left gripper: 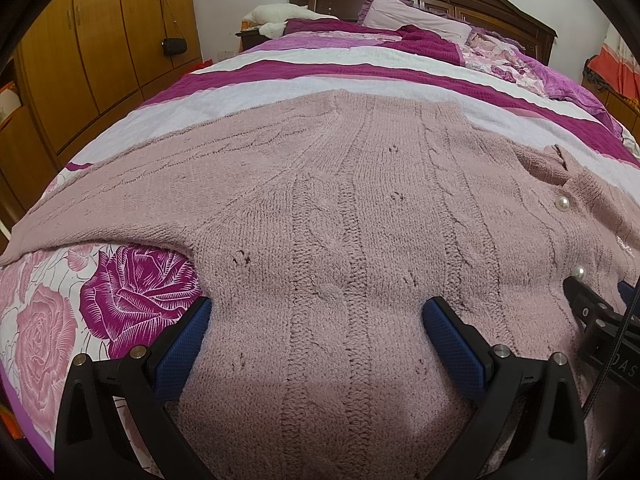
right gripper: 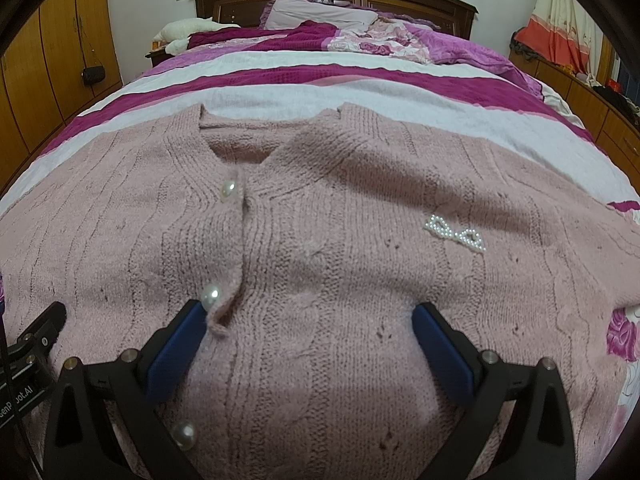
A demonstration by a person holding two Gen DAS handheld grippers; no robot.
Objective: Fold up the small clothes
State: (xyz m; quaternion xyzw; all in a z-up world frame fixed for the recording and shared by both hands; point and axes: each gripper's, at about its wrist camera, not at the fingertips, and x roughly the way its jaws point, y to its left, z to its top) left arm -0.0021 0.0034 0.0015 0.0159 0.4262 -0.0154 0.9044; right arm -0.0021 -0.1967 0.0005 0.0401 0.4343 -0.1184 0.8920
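- We see the dusty-pink cable-knit cardigan with pearl buttons [right gripper: 320,240] spread flat, front side up, across the bed with the magenta, white and rose-print cover [left gripper: 280,76]; it lies directly under and ahead of both pairs of fingers.
- Our left gripper [left gripper: 316,320] has its blue-padded fingers [left gripper: 452,344] spread wide over the knit panel beside the sleeve, holding nothing.
- Our right gripper [right gripper: 306,328] is likewise wide open and empty; its left finger sits just beside the button placket, with a pearl button [right gripper: 211,297] touching or nearly touching the pad.
- We judge the cardigan soft, limp and fairly light, though bulky: it will sag and stretch rather than hold a crease, so lifting at one point would drag it out of shape.
- The loose yarn could snag on finger edges, and the pearl buttons and beaded bow trim [right gripper: 456,234] look fragile, so we would avoid pinching them.
- We would take hold at a thick edge, such as the hem, side seam or shoulder, gathering a full pinch of both layers.
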